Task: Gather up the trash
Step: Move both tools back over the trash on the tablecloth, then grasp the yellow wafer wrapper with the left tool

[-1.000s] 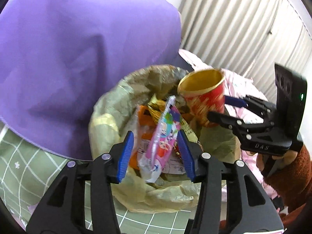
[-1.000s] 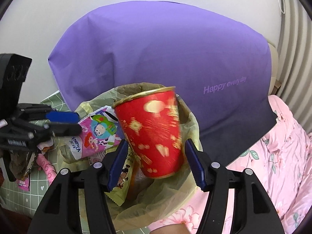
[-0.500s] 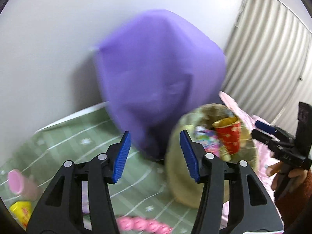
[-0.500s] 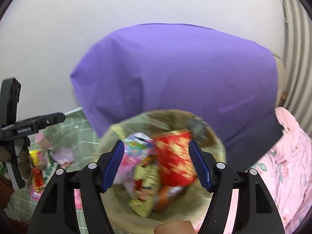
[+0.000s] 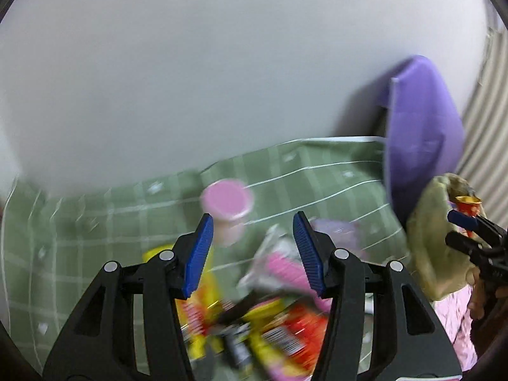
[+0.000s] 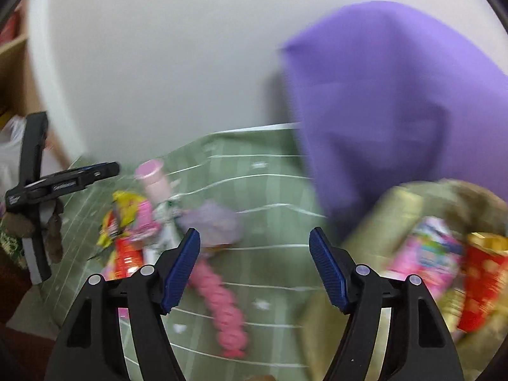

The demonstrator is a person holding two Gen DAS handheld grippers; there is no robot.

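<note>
My left gripper [image 5: 253, 219] is open and empty, hovering over a blurred pile of bright snack wrappers [image 5: 270, 327] on the green checked sheet [image 5: 95, 222]. A pink cup [image 5: 227, 204] stands just past its fingertips. My right gripper [image 6: 254, 231] is also open and empty, above the sheet between the pile [image 6: 127, 231] and the yellow-green trash bag [image 6: 397, 209]. In the bag lie a red paper cup [image 6: 482, 282] and a pink wrapper [image 6: 435, 254]. A pink beaded strip [image 6: 222, 301] lies under the right gripper. The left gripper [image 6: 108, 170] shows at the far left.
A big purple pillow [image 6: 397, 95] leans on the white wall behind the bag. A crumpled lilac piece [image 6: 212, 222] lies beside the pile. A wooden shelf [image 6: 12, 63] stands at the left edge. Pink floral bedding [image 5: 454, 311] lies to the right of the bag.
Both grippers let go of their loads into the bag, the left its pink wrapper and the right the red cup. Both then swung left, away from the bag toward the wrapper pile.
</note>
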